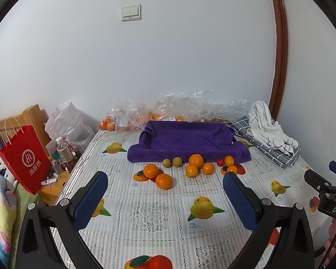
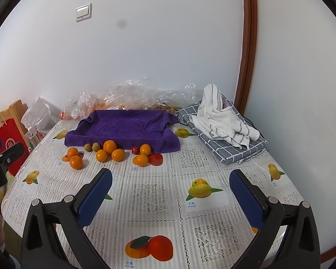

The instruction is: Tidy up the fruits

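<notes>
Both feeds bright, even indoor light, soft shadows. I see heavy fisheye bending, black corners; smudge on right lens.

Tablecloth point(image 2: 150, 192): glossy plastic-looking sheet, lace pattern, printed fruit. Purple towel point(image 2: 127, 127), mid-frame: matt, fuzzy terry cloth. Striped white towel point(image 2: 221, 121), right of frame: nubby cloth over flat-woven checked fabric point(image 2: 246, 150). Oranges point(image 2: 109, 146): dimpled peel, slight sheen. Bags point(image 2: 132, 92) at the wall: clear crinkled plastic film. Red bag point(image 1: 26, 163), left: smooth paper. Finger pads point(image 1: 89, 201): blue textured rubber-like facing on matt black plastic.
</notes>
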A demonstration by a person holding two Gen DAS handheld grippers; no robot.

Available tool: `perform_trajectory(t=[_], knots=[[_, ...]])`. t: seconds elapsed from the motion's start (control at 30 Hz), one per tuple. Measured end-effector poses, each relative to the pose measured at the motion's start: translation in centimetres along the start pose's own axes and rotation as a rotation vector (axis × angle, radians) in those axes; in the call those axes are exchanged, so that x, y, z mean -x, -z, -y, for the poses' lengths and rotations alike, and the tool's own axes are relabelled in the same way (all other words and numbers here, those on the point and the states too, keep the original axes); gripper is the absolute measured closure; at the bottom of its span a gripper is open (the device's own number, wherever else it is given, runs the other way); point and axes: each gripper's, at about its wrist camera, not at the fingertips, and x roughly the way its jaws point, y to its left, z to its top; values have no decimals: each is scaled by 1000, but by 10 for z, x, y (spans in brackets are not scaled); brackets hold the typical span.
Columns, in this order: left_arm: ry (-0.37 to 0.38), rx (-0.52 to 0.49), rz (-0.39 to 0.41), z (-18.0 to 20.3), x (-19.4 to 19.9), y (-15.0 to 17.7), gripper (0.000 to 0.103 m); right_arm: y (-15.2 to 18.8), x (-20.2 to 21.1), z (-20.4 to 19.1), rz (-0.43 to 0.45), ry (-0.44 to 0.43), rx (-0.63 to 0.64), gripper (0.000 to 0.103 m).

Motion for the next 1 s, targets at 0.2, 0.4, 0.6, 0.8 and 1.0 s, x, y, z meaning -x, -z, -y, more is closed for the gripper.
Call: perform_trajectory(t=[0.2, 0.4, 0.6, 0.8, 1.0], knots=[[0, -2, 4, 1, 0, 1, 0, 0, 0, 0, -1, 0, -2, 0], [-2, 0, 2, 0, 0, 0, 0, 0, -1, 0, -1, -1, -1, 0], [-1, 1, 2, 0, 0, 0, 0, 1, 0, -1, 0, -3, -1, 0], [0, 2, 3, -1, 0, 0, 0, 1, 1, -2, 0, -4, -1, 0], [0, 4, 0, -2, 0, 0, 0, 1, 1, -2, 0, -5, -4, 0]])
